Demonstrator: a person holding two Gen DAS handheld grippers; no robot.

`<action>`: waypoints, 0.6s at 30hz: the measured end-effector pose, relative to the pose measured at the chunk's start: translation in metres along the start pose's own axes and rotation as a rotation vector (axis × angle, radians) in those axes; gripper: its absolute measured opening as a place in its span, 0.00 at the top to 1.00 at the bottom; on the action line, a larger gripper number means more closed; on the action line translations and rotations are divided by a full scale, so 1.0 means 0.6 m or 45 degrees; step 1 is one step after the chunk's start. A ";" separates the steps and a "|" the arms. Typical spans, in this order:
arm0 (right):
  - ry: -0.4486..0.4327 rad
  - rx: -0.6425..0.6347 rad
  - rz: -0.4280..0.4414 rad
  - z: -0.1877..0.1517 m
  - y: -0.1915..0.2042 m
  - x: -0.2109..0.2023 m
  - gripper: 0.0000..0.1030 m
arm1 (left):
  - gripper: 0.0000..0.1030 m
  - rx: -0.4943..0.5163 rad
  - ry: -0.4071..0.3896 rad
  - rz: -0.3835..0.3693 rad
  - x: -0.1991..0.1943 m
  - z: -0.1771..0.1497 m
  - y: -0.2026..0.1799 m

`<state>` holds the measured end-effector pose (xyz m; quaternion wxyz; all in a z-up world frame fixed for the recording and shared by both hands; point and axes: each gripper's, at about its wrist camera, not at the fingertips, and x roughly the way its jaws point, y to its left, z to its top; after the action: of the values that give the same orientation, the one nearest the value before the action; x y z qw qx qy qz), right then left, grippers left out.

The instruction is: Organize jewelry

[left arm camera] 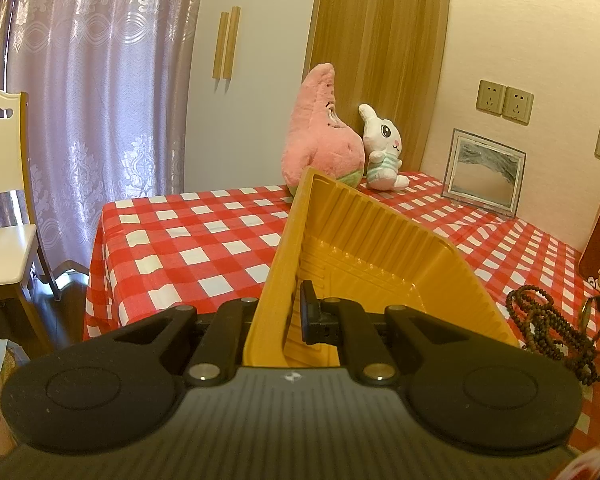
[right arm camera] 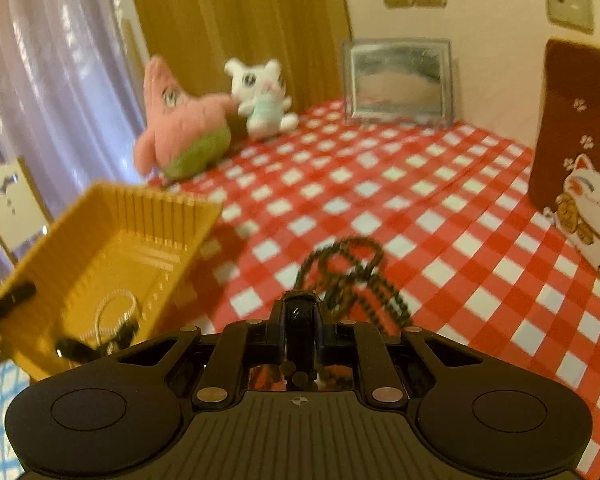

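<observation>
Left wrist view shows the left gripper (left arm camera: 278, 320) clamped on the near wall of a yellow tray (left arm camera: 380, 240), one finger outside and one inside, holding it tilted above the checked cloth (left arm camera: 188, 240). A beaded necklace (left arm camera: 548, 328) lies on the cloth to this gripper's right, well apart from the tray.

From the right wrist, the right gripper (right arm camera: 300, 320) has its jaws nearly together around something dark and rounded; the picture is blurred, and I cannot tell what the object is, though the pads seem to press on it. The necklace (right arm camera: 352, 276) lies just ahead of the fingertips, its strands running back toward them, so it may be joined to what is held. The tray (right arm camera: 112, 256) hangs ahead and to the left, with a clear bracelet (right arm camera: 116, 312) and another dark piece already in its bottom.

I judge the step to be gathering: one piece is being picked off the cloth for the tray. The next move calls for carrying it left over the tray's open mouth, clearing the rim with any trailing strand, then releasing while the left hand keeps the tray steady.
</observation>
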<state>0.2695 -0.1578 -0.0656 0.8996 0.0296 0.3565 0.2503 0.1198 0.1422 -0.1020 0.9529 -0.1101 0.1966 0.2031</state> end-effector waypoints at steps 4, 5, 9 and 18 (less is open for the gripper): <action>-0.111 0.017 0.003 0.016 0.000 -0.019 0.86 | 0.92 0.001 -0.002 -0.003 0.000 0.000 0.000; -0.152 0.025 0.009 0.018 0.001 -0.024 0.86 | 0.92 0.002 -0.002 -0.003 0.000 -0.001 0.000; -0.293 0.061 0.058 0.019 0.001 -0.041 0.86 | 0.92 0.003 -0.002 -0.004 -0.001 0.000 0.000; -0.286 0.021 0.009 0.016 0.004 -0.003 0.86 | 0.92 0.001 -0.002 -0.004 -0.002 0.003 -0.001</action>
<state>0.2738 -0.1555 -0.0568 0.9328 0.0659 0.2554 0.2456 0.1197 0.1419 -0.1002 0.9533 -0.1099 0.1959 0.2018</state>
